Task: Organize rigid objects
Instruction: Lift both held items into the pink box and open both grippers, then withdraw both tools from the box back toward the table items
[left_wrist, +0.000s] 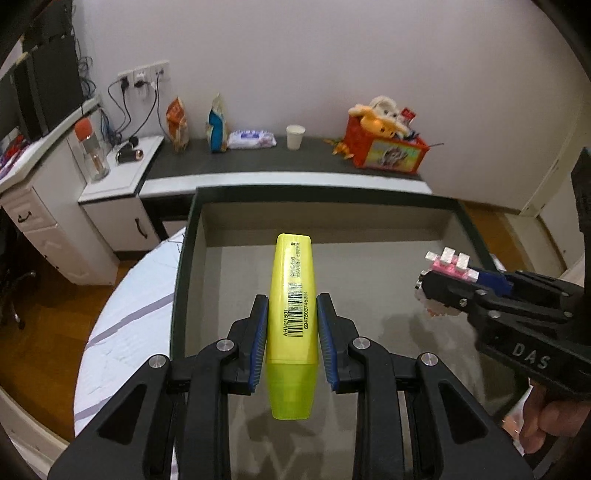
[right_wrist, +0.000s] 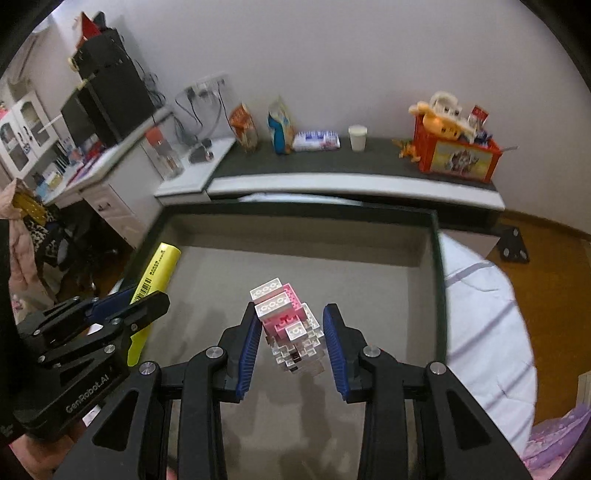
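Observation:
My left gripper (left_wrist: 291, 314) is shut on a yellow highlighter (left_wrist: 291, 314) with a barcode, held lengthwise over the open dark-rimmed box (left_wrist: 317, 192). My right gripper (right_wrist: 291, 332) is shut on a pink and white brick figure (right_wrist: 290, 325), also above the box floor (right_wrist: 369, 280). In the left wrist view the right gripper (left_wrist: 443, 291) with the brick figure (left_wrist: 450, 264) hangs at the right. In the right wrist view the left gripper (right_wrist: 122, 306) with the highlighter (right_wrist: 157, 273) is at the left, over the box's left wall.
The box sits on a round table with a white striped cloth (left_wrist: 122, 332). Behind it stands a dark bench (left_wrist: 280, 158) with snack bags, a wipes pack, a paper cup (left_wrist: 295, 136) and a red toy box (left_wrist: 386, 147). A white cabinet (left_wrist: 110, 192) stands at the left.

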